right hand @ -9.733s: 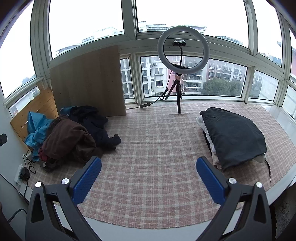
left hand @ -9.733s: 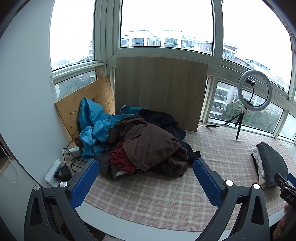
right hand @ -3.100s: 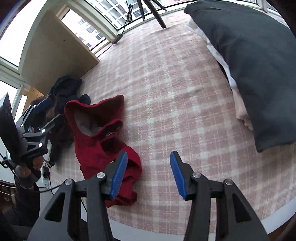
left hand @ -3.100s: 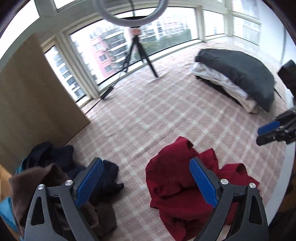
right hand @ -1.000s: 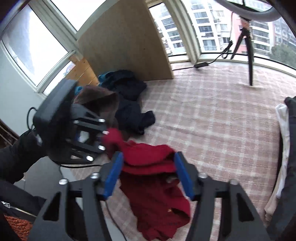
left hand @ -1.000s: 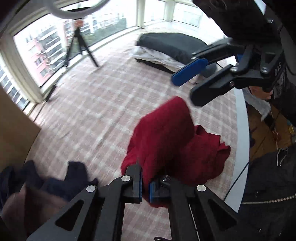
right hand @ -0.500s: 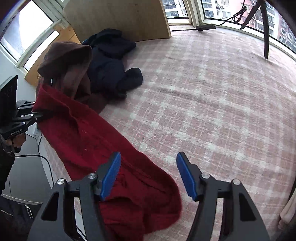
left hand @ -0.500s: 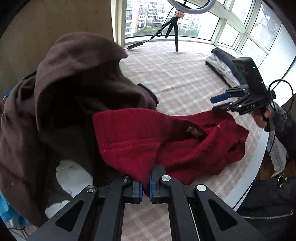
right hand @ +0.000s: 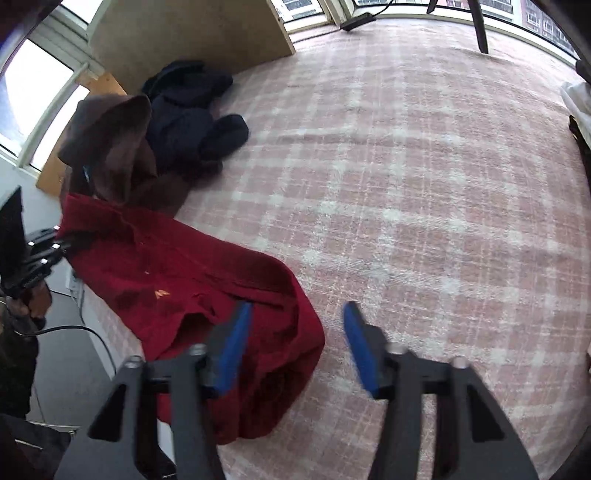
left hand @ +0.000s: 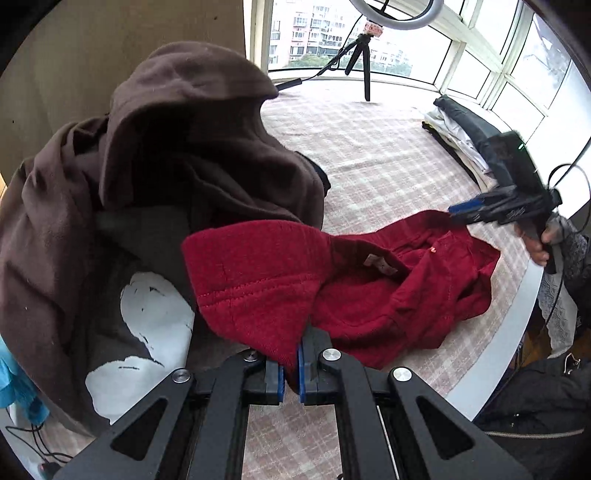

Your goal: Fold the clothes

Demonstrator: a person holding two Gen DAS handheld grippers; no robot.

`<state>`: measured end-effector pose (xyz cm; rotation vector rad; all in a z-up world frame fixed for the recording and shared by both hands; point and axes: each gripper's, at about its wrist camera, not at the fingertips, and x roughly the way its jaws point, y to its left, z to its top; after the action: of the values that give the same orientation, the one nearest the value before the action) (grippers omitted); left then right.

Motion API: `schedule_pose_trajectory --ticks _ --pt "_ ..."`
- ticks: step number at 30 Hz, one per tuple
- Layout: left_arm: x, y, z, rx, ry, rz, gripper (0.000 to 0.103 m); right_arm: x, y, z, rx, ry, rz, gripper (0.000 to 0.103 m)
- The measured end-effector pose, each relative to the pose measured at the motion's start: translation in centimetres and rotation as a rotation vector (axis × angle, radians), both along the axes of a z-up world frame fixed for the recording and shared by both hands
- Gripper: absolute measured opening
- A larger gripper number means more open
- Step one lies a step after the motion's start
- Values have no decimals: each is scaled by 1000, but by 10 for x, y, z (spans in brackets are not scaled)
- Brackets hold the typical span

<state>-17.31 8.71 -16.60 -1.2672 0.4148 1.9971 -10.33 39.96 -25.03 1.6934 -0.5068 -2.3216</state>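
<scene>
A dark red hooded sweatshirt [left hand: 388, 280] lies stretched across the pink plaid cloth [left hand: 369, 147]. My left gripper [left hand: 290, 369] is shut on one edge of it, next to the pile of unfolded clothes. In the right wrist view the red sweatshirt [right hand: 177, 273] runs from the left gripper [right hand: 55, 243] at far left down to my right gripper [right hand: 295, 332], which is open just above its near end. The right gripper [left hand: 465, 212] also shows in the left wrist view, at the sweatshirt's far edge.
A brown garment [left hand: 177, 147] and a dark one with a white print [left hand: 147, 325] are heaped beside the left gripper. Navy clothes [right hand: 192, 118] lie behind. Folded clothes [left hand: 465, 129] are stacked at far right. A ring light on a tripod [left hand: 365, 44] stands by the windows. A wooden board [right hand: 192, 29] leans at the back.
The sweatshirt has been pulled out long between the two grippers. My right gripper has dropped lower over its near end. My left gripper still grips the same edge.
</scene>
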Motion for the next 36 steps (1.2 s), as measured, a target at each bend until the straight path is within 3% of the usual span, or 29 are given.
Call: schedule_pose_trajectory --ticks 1,2,5,10,15,19,22,27,30,34,36 --pt "1 1 3 8 3 -1 4 -1 -2 -7 12 -25 -5 3" --pt "3 1 6 15 10 -5 4 -1 -3 -13 24 -47 -11 3" --pt "14 0 21 35 43 -25 4 20 10 15 8 41 -79 2" --pt "39 -4 66 125 110 -67 4 90 58 131 -61 318 -266 2" --pt "71 4 110 198 148 -162 4 159 78 236 -5 503 -327 2" --pt "97 15 126 187 130 -239 4 199 77 275 42 547 -359 2" --pt "101 20 122 147 54 -238 4 220 82 285 38 534 -397 2" --pt "63 33 80 129 -79 -142 4 192 107 256 27 427 -435 2" --pt "28 46 43 115 -151 -57 7 120 127 190 101 268 -439 3" --pt "-26 78 -41 -110 -155 113 5 13 156 74 225 -38 -394 7" --pt "-32 76 -58 -133 -189 140 5 -1 158 46 249 -118 -370 8"
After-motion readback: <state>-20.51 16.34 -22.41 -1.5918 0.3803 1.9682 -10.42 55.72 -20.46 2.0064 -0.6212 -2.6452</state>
